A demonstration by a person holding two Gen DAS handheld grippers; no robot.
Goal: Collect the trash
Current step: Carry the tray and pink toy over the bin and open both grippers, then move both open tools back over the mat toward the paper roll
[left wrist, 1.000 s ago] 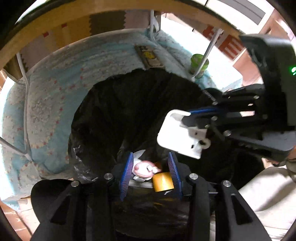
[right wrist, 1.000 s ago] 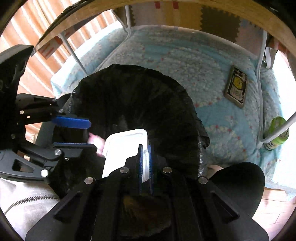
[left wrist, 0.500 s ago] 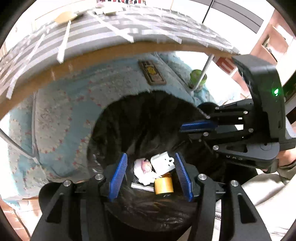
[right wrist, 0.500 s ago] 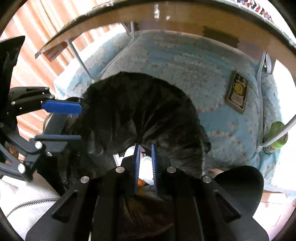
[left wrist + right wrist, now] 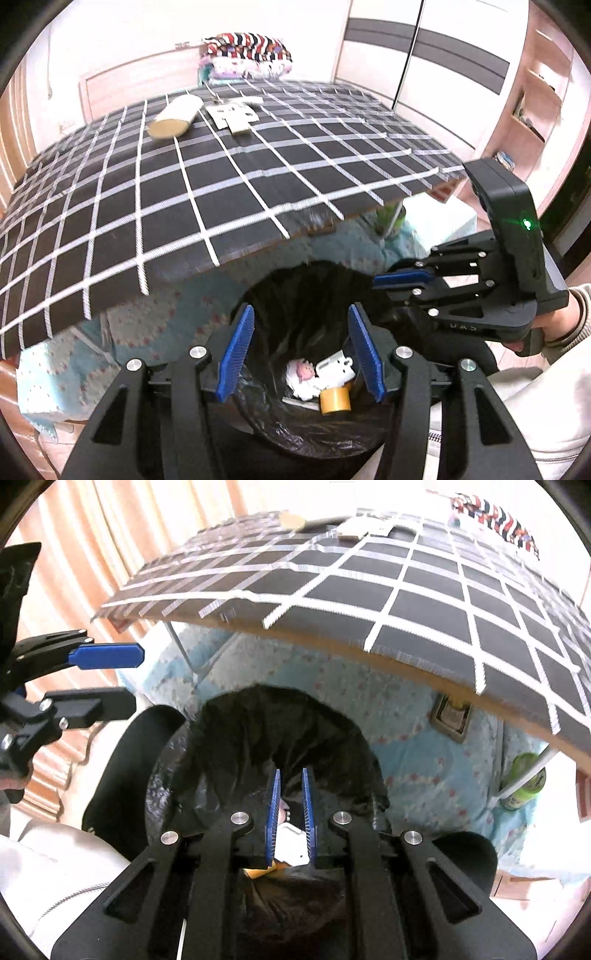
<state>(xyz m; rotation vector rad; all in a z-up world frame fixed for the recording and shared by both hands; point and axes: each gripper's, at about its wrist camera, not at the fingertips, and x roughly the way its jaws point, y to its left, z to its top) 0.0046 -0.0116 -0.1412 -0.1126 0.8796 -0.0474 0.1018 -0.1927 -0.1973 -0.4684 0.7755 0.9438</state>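
A bin lined with a black bag [image 5: 295,280] [image 5: 258,738] stands below the table edge. Inside lie a white plastic piece [image 5: 334,369] [image 5: 290,843], a pink-and-white scrap [image 5: 301,373] and a tape roll [image 5: 334,400]. My left gripper [image 5: 301,354] is open and empty above the bin mouth. My right gripper [image 5: 291,818] is slightly open and empty above the bin; it also shows in the left wrist view [image 5: 406,284]. On the checked tablecloth [image 5: 184,184] lie a paper tube [image 5: 177,116] and paper scraps [image 5: 232,114].
A blue patterned mat [image 5: 406,746] covers the floor under the table. A green bottle [image 5: 522,781] stands by a table leg, and a flat card [image 5: 450,716] lies on the mat. Folded clothes [image 5: 245,55] sit at the table's far end.
The right gripper let go of the white plastic piece, which now lies in the bin. Both grippers rose and tilted up, bringing the tabletop into view. The left gripper opened wider.
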